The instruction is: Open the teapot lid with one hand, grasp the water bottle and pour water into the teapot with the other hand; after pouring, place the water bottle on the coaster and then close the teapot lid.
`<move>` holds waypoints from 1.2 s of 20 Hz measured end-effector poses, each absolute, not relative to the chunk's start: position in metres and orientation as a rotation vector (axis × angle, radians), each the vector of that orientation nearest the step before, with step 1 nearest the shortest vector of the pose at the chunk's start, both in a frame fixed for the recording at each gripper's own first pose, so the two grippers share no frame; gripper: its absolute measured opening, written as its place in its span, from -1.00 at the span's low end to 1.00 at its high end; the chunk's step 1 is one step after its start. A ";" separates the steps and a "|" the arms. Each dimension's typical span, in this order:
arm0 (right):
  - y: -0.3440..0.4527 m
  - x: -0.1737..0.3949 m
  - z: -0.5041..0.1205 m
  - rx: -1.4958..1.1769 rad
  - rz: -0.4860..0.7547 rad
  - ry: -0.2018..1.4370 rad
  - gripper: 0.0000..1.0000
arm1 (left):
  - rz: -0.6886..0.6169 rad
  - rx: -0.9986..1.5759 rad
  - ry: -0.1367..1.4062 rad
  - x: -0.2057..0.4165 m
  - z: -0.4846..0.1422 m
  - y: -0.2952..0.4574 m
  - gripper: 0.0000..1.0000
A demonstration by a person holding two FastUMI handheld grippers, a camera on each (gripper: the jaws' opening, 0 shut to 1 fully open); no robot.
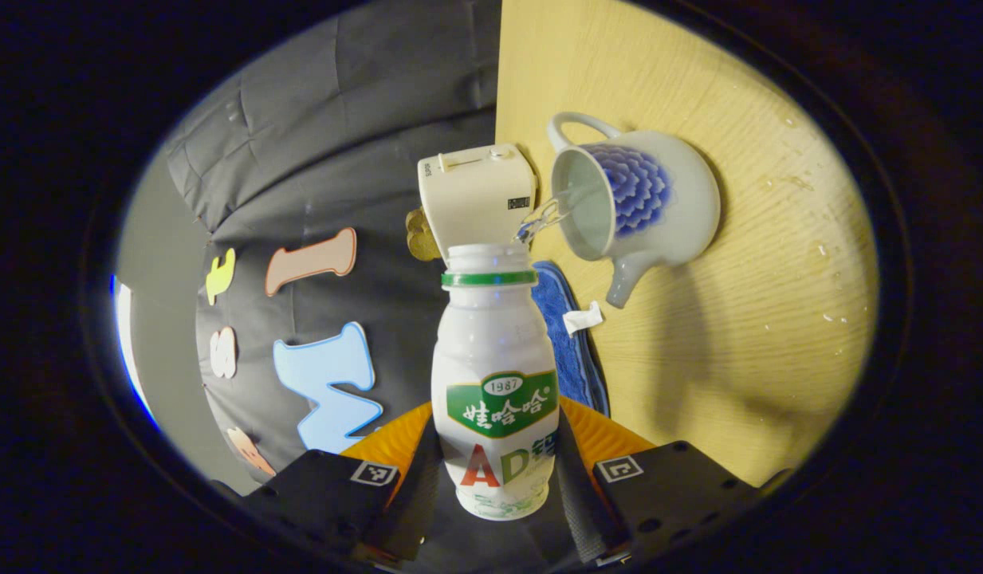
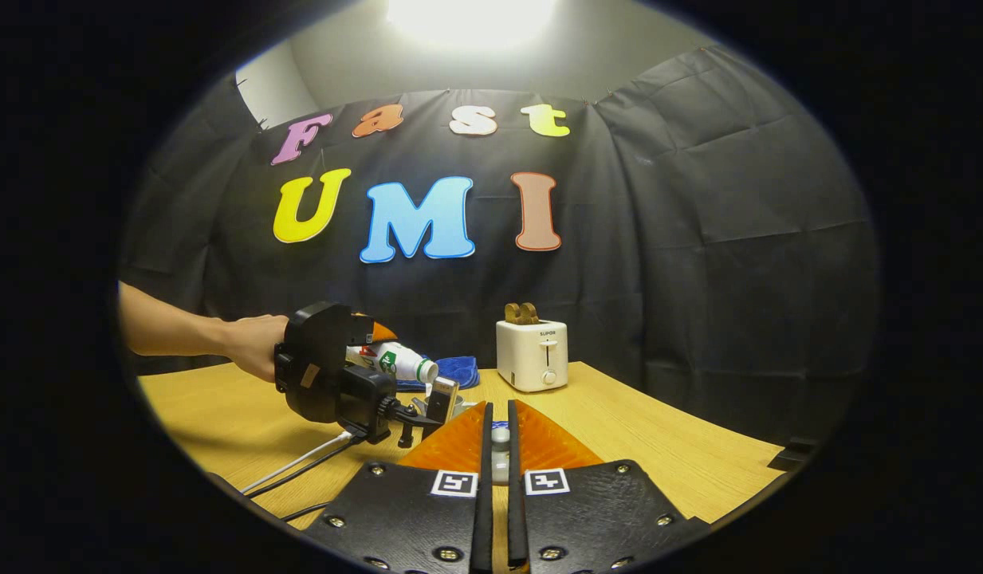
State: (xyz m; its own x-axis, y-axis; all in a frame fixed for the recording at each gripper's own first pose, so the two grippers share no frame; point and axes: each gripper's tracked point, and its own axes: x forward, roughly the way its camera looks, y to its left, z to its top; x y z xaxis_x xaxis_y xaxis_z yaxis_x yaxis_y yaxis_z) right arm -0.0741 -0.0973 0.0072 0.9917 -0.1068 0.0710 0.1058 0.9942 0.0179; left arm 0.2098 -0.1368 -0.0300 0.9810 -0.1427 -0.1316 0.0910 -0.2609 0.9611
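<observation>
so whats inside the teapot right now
Through the open top of the teapot, a pale inner wall, with water streaming in from the water bottle held by the left gripper. How full it is cannot be told.

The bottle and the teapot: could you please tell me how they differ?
The bottle is tall and narrow with a printed label; the teapot is squat, with handle, spout and blue flower. The bottle is gripped in the left tongs, tipped and pouring; the teapot stands open on the table. Both are white.
</observation>
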 end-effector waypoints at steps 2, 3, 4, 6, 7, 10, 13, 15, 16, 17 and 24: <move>-0.095 -0.073 0.007 0.009 -0.101 -0.069 -0.85 | -0.217 1.836 -0.047 0.211 -0.028 -0.137 0.62; -0.094 -0.074 0.008 0.006 -0.099 -0.071 -0.85 | -0.216 1.846 -0.050 0.211 -0.027 -0.136 0.62; -0.093 -0.075 0.008 0.004 -0.098 -0.071 -0.85 | -0.213 1.857 -0.052 0.211 -0.026 -0.136 0.62; -0.090 -0.074 0.010 0.002 -0.091 -0.074 -0.85 | -0.211 1.872 -0.054 0.211 -0.025 -0.135 0.62; -0.089 -0.074 0.010 -0.002 -0.089 -0.075 -0.85 | -0.209 1.879 -0.056 0.211 -0.024 -0.134 0.62; -0.088 -0.075 0.010 -0.007 -0.083 -0.074 -0.85 | -0.208 1.905 -0.068 0.210 -0.023 -0.135 0.60; -0.087 -0.074 0.008 -0.008 -0.081 -0.066 -0.85 | -0.215 1.928 -0.079 0.208 -0.023 -0.140 0.62; -0.087 -0.076 0.009 -0.010 -0.084 -0.070 -0.85 | -0.216 1.951 -0.089 0.207 -0.021 -0.142 0.62; -0.088 -0.078 0.010 -0.009 -0.086 -0.073 -0.85 | -0.217 1.964 -0.089 0.207 -0.022 -0.142 0.62; -0.088 -0.078 0.011 -0.009 -0.086 -0.075 -0.85 | -0.220 1.981 -0.091 0.206 -0.021 -0.144 0.62; -0.087 -0.082 0.012 -0.014 -0.090 -0.077 -0.85 | -0.234 2.065 -0.119 0.203 -0.020 -0.156 0.62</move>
